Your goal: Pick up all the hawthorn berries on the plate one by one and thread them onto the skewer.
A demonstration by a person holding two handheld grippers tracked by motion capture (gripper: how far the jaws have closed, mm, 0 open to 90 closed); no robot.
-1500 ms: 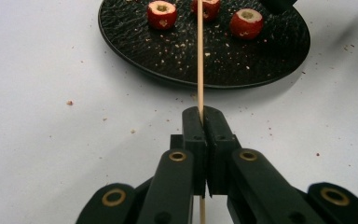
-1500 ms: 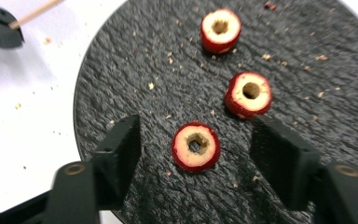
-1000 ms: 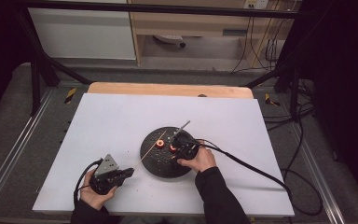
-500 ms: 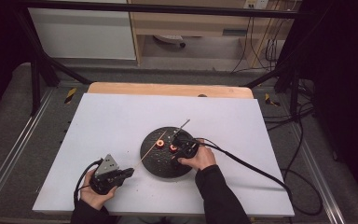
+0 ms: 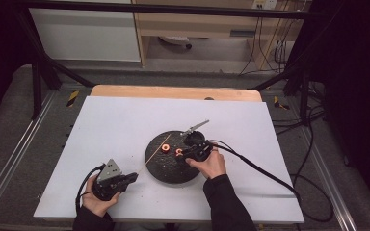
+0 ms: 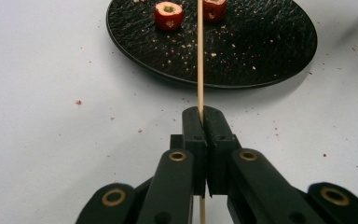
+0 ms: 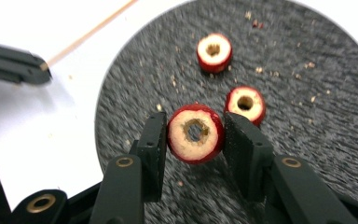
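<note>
Fingers of the left gripper (image 6: 200,122) clench a thin wooden skewer (image 6: 200,56), aimed ahead at the black plate (image 6: 279,51), ready for threading. Right gripper (image 7: 195,135) pinches 1 cored red fruit ring (image 7: 196,133) with its hole exposed; 2 rings lie just beyond on the plate.

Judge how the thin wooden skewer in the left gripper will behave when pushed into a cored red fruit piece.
The skewer looks long and very thin, so it will probably flex or snap under sideways load. Clamped near one end by the left gripper, its free tip may wander. It seems light.
</note>
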